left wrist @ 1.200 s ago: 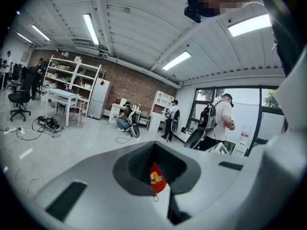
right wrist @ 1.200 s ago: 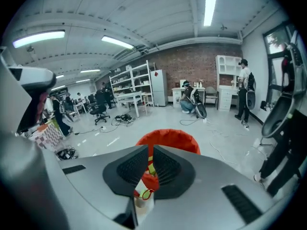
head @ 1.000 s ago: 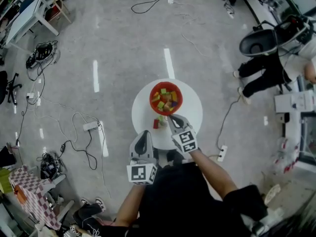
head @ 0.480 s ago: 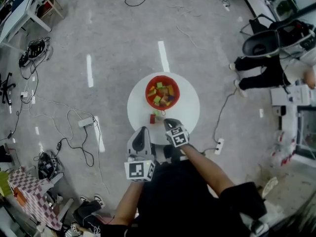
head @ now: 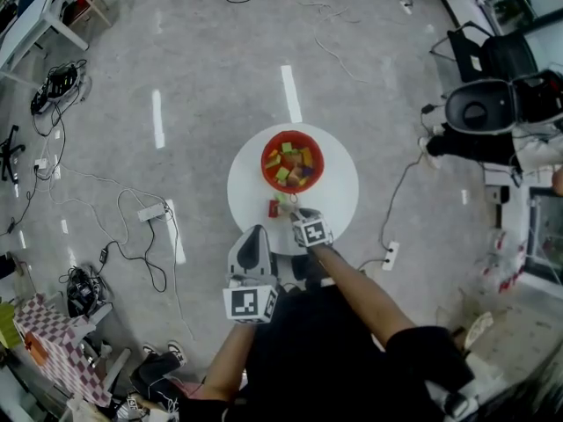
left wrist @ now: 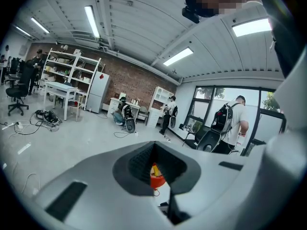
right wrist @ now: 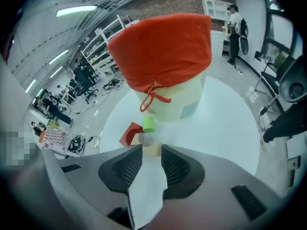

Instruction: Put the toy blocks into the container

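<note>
A round white counter point(head: 339, 192) stands on the grey floor point(head: 176, 77), with the red container point(head: 293, 161) on its far half, already filled with toy blocks point(head: 290, 163) of mixed colours. In the right gripper view the container point(right wrist: 163, 51) rises just behind the loose pieces.

The left gripper point(head: 255, 236) hangs at the counter's near edge, its fingers pressed together on nothing. The right gripper point(head: 290, 209) points steeply down at the counter just in front of the container. Its fingers point(right wrist: 175, 164) have just been opening and stand spread, with a pale block point(right wrist: 152, 149) between their tips and not pinched.

Just beyond it, near the container's foot, lie a red block point(right wrist: 128, 134) and a smaller green block point(right wrist: 149, 123).
</note>
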